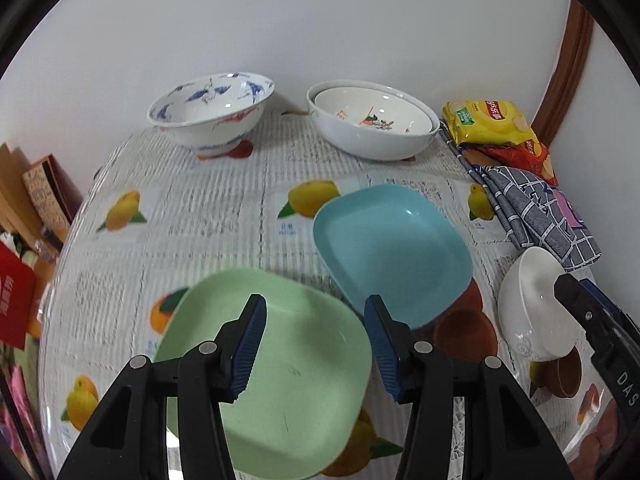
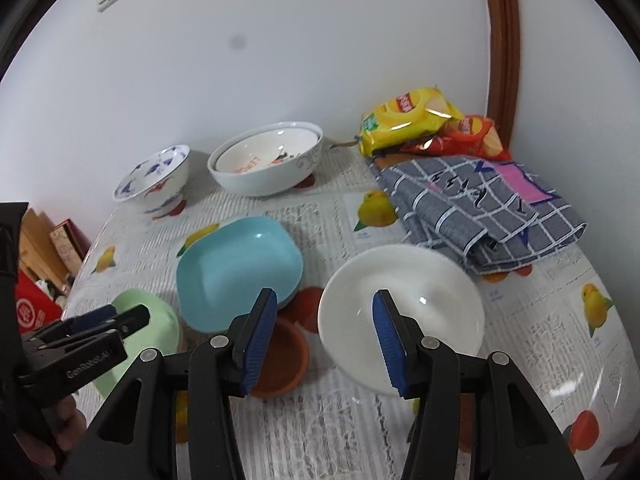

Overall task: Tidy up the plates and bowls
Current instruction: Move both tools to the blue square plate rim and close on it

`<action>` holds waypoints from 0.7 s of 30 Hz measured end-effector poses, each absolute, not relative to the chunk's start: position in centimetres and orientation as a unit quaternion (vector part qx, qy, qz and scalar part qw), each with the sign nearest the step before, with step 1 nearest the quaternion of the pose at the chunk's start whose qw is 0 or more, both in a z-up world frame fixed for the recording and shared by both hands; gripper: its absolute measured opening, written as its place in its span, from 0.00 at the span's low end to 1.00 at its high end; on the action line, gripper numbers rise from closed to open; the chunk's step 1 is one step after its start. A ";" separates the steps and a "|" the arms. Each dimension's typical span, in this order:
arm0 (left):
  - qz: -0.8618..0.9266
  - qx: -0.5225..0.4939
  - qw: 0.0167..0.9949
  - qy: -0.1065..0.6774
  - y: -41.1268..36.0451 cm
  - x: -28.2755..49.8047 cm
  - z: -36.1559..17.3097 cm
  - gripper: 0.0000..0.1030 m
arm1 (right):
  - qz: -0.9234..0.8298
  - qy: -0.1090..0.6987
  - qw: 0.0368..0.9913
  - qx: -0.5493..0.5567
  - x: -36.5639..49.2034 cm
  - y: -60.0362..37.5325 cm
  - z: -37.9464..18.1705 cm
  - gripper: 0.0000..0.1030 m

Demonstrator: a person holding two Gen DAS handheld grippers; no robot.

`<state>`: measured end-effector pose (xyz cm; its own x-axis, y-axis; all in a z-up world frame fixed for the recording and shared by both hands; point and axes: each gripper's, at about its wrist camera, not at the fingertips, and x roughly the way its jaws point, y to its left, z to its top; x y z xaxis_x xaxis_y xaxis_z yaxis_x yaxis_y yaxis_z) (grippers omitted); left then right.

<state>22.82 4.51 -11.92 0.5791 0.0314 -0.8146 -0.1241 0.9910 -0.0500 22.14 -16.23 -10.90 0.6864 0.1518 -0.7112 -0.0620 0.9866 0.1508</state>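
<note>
1. Table (image 1: 224, 216) under a fruit-print cover; filled most of both views.
2. Grey checked cloth (image 2: 480, 208); lay folded at the right of the right-wrist view, just beside the white bowl.
3. Left gripper (image 1: 316, 308); hovered with jaws apart at the bottom of its own view, above the green plate, gripping nothing.
4. Right gripper (image 2: 324, 300); stood open at bottom centre of its view, straddling the white bowl's left rim, pads not pressing it.
5. Large white bowl (image 1: 360, 140) with a smaller patterned bowl (image 1: 372, 112) nested inside; sat at upper right of centre, by the wall.
6. Blue-and-white bowl (image 1: 208, 112); stood upright at upper left of centre, apart from the nested pair.
7. Green plate (image 1: 304, 380); lay at lower centre, blurred.
8. Blue plate (image 1: 392, 248); rested right of centre, overlapping a brown dish.
9. White bowl (image 2: 420, 292); sat lower right of centre.
10. Brown dish (image 2: 284, 356); lay between the blue plate and the white bowl.
11. Yellow snack bag (image 2: 404, 120) and red snack bag (image 2: 472, 136); lay at upper right.
</note>
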 end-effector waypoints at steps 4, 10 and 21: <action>0.036 -0.039 0.891 0.452 4.5 24.4 -10.9 0.47 | 0.073 0.384 0.916 0.087 23.8 -15.7 -9.2 0.48; 0.028 -0.024 0.893 0.449 4.3 26.6 -9.5 0.48 | 0.104 0.368 0.918 0.106 27.0 -14.0 -5.8 0.55; 0.024 -0.028 0.880 0.474 5.0 29.7 -12.8 0.48 | 0.097 0.425 0.899 0.042 28.5 -12.0 -11.9 0.57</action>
